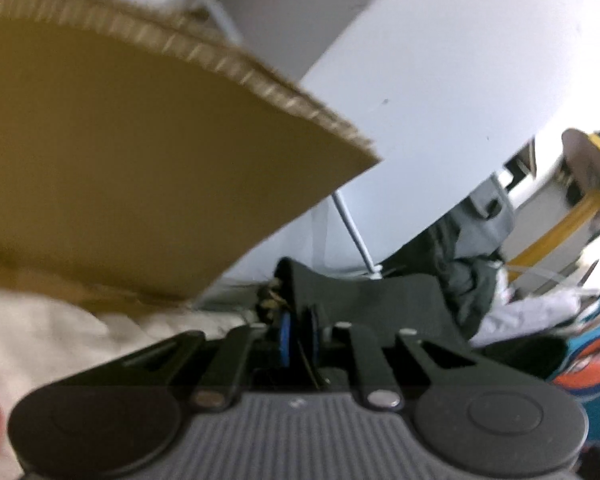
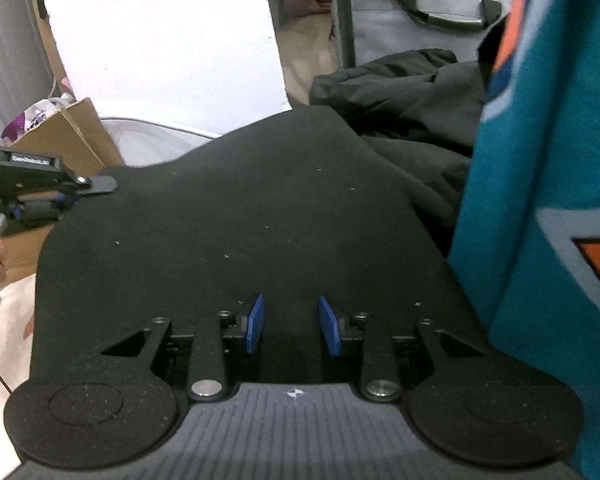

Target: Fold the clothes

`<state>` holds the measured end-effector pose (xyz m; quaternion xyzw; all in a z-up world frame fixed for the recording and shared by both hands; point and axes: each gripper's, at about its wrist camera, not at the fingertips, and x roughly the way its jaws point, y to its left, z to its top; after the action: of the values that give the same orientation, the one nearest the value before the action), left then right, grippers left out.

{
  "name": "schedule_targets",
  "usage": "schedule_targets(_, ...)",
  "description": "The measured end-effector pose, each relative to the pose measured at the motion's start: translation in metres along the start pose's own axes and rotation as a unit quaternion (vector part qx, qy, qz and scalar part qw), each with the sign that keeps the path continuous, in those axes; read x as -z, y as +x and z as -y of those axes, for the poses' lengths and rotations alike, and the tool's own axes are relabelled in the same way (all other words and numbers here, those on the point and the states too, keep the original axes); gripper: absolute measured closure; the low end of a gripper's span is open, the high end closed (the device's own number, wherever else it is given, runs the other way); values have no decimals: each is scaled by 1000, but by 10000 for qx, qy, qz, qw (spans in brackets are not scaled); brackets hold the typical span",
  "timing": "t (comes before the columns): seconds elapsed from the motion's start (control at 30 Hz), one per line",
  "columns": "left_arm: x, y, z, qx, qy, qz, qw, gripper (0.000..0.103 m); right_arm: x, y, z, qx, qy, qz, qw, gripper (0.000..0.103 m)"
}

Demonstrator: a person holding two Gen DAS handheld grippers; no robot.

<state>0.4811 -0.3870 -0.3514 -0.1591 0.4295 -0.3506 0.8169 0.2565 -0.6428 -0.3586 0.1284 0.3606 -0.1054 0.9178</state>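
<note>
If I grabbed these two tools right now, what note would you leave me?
Left gripper: jaws nearly shut, pinching the edge of the black garment.
Right gripper: open, pads apart above the same garment, gripping nothing.
The garment lies spread flat; a teal and orange garment hangs at the right, a dark jacket sits behind.
Done: spreading. Left: the folds, apparently none made yet.

Left wrist view: low and close over the black garment point(image 1: 364, 296), angled toward its edge, a cardboard flap point(image 1: 140, 184) looming nearby. Right wrist view: looking steeply down from just above the same garment point(image 2: 240, 216). Shared: that garment and the teal-and-orange cloth point(image 2: 540, 200) beside it.
</note>
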Motion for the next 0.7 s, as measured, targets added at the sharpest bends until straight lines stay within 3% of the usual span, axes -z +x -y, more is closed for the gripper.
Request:
schedule_targets(0.13, -3, -15, 7, -594, 310, -84, 9977, 77, 4, -4, 3, 64, -109, -25, 9999, 65)
schedule_targets(0.17, -3, -19, 9, -603, 384, -111, 9974, 74, 5, -5, 3, 69, -140, -34, 9999, 65)
schedule_targets(0.23, -2, -28, 16, -628, 574, -157, 9963, 52, 6, -9, 2, -7, -220, -68, 9997, 65)
schedule_targets(0.3, -1, -36, 25, -658, 760, -172, 9948, 45, 6, -12, -1, -117, -327, -108, 9993, 65)
schedule_targets(0.43, 0, -49, 48, -631, 1057, -115, 9923, 41, 0, -18, -6, -156, -298, -34, 9994, 64)
schedule_targets(0.53, 7, -53, 70, -588, 1244, -83, 9905, 38, -3, -20, -6, -215, -192, -7, 9996, 51)
schedule_targets(0.7, 33, -50, 98, -467, 1770, -175, 9830, 38, 2, -16, -9, -259, -228, -32, 9994, 50)
